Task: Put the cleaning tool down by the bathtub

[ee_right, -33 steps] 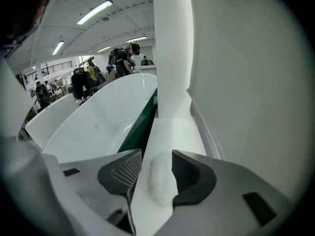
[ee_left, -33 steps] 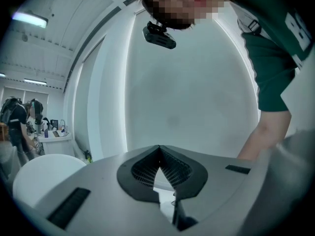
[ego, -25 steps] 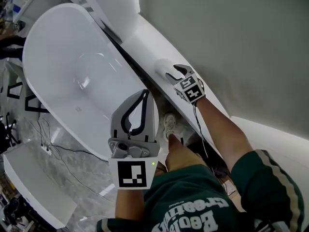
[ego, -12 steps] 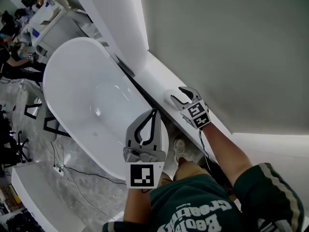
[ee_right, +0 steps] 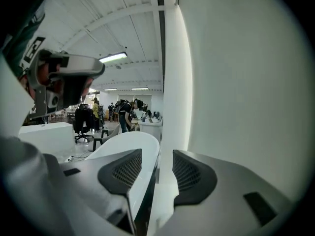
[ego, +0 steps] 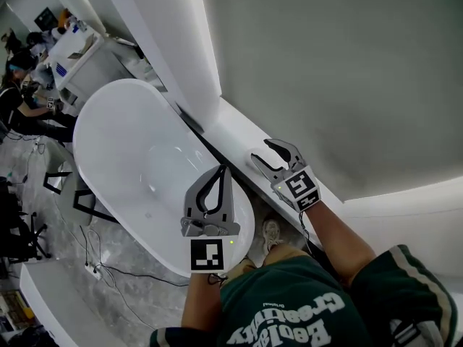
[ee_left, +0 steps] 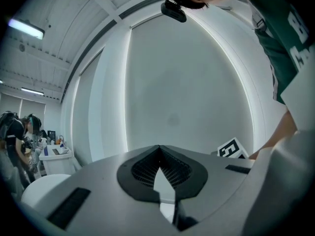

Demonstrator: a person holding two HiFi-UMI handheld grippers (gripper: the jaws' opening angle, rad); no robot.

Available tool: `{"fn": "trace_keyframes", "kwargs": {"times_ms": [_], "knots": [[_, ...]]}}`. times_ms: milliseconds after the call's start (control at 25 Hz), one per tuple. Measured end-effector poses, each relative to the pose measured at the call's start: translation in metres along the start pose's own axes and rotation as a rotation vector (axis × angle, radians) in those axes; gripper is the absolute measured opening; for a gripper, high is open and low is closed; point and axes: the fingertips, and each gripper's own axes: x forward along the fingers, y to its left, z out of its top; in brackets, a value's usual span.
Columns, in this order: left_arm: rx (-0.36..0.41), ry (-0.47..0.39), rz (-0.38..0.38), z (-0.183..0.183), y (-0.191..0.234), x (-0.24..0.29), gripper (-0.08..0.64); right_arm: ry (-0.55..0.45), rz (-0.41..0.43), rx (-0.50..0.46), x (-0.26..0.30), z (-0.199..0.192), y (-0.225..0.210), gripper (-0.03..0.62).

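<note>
Head camera is looking steeply down onto the bathtub (ego: 137,157). Left claw (ego: 221,170) camera is facing the wall (ee_left: 172,82); right claw (ego: 260,150) camera is looking along the ledge (ego: 235,129), sharing the bathtub.

Grey marbled floor (ego: 137,298) carries the white bathtub (ego: 130,150). Black cables (ego: 94,266) trail on the floor beside the tub, with a white shoe (ego: 271,231) at its near end. A white ledge (ego: 233,127) runs along the wall, just beside the tub.
</note>
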Motion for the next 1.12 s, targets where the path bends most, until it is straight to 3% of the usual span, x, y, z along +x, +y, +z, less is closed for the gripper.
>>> {"fn": "trace_keyframes", "kwargs": {"times_ms": [680,1000,1120], "knots": [[0.057,-0.034,-0.034,0.030,0.018,-0.015,0.008,-0.296,0.035,-0.019,-0.076,0.131,0.063,0.195],[0.050,-0.057,-0.032,0.045,0.030,-0.015,0.008,-0.321,0.043,-0.065,-0.095,0.147,0.073,0.193],[0.062,-0.075,-0.038,0.054,0.030,-0.017,0.008,-0.344,0.041,-0.074,-0.095,0.153,0.075,0.126]]}}
